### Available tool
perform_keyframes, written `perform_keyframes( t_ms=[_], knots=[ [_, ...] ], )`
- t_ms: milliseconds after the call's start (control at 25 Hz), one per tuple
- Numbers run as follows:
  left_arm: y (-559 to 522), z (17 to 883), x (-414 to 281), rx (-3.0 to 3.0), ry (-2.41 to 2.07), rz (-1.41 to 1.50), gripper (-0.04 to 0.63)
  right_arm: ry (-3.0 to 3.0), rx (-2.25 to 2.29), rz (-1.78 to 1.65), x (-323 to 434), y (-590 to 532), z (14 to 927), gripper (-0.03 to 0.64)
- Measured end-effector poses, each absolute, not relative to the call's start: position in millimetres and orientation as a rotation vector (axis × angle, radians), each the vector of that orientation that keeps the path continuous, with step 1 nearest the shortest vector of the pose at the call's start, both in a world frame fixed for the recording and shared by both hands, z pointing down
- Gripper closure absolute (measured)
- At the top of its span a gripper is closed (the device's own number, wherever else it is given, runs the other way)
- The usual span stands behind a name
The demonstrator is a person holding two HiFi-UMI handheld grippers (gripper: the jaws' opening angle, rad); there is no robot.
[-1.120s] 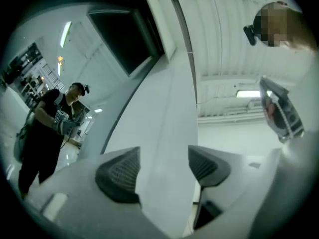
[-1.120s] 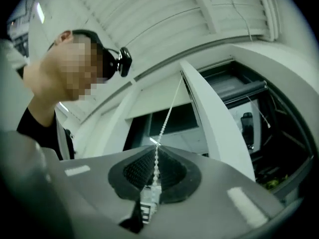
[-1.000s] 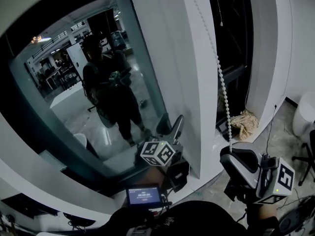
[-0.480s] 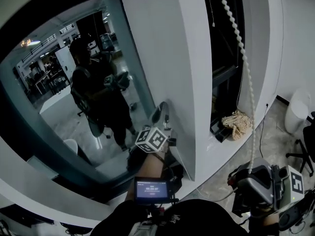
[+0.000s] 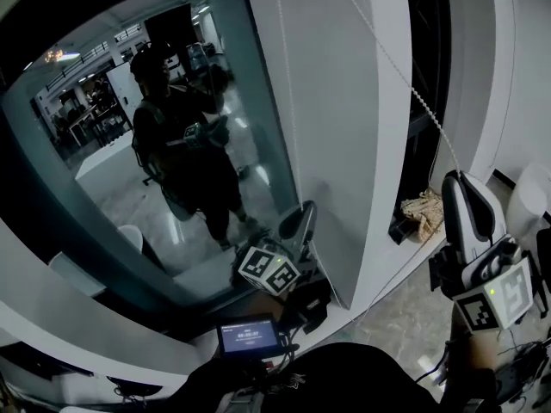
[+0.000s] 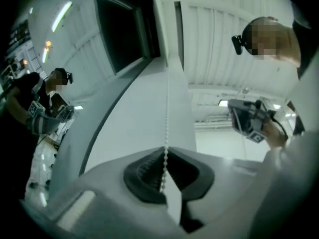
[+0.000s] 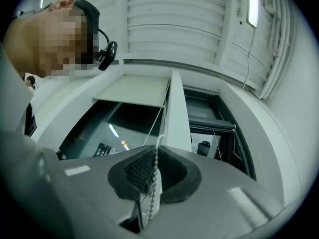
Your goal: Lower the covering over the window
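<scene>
A white bead chain (image 5: 405, 80) slants down from the top of the white column (image 5: 344, 110) to my right gripper (image 5: 459, 183), which is shut on it at the right. A second strand (image 5: 281, 76) drops straight along the column to my left gripper (image 5: 300, 218). In the left gripper view the beads (image 6: 166, 113) run between the dark pads (image 6: 142, 173), and the jaws have just closed on them. The right gripper view shows the chain (image 7: 155, 158) pinched between shut jaws, with a pale blind (image 7: 134, 89) across the top of the dark window (image 7: 124, 123).
The window glass (image 5: 103, 188) at left mirrors a standing person. A crumpled cloth (image 5: 422, 209) and a cable lie on the floor by the column's foot. A white bin (image 5: 534, 188) stands at the right edge. A small lit screen (image 5: 250, 336) sits below the left gripper.
The right gripper has risen from low at the right, and its strand now runs straight and slanted instead of hanging. The left gripper went up along the column and came back down.
</scene>
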State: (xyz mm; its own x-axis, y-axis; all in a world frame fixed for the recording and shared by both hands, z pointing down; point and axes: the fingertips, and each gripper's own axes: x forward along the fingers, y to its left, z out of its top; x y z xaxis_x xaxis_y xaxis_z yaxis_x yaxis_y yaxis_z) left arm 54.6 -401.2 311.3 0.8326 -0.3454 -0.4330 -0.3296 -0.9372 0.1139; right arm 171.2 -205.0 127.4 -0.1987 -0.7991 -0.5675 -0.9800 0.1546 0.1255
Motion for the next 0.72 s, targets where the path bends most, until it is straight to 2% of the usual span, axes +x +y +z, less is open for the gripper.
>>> perform_keyframes(
  t_ms=[200,320,400,520,640,720],
  knots=[
    [-374,315,15,2.958,-0.552,-0.711,0.597,1.983,-1.69,0.395,192,-259,130,0.59],
    [-367,328,4,2.877,-0.427,-0.701,0.597,1.906,-1.705,0.262,207,-284,152,0.482],
    [-355,334,-1,2.801,-0.296,-0.7,0.597,1.698,-1.806,0.444,213,-262,153,0.476],
    [-333,338,-6,2.696,-0.115,-0.699,0.595,1.763,-1.628,0.63,154,-255,138,0.524],
    [-317,342,-7,2.653,-0.023,-0.671,0.595,2.196,-1.186,0.309,65,-311,122,0.476],
    [-311,347,-3,2.66,-0.012,-0.645,0.595,2.292,-0.939,0.085,33,-337,105,0.453]
  ],
)
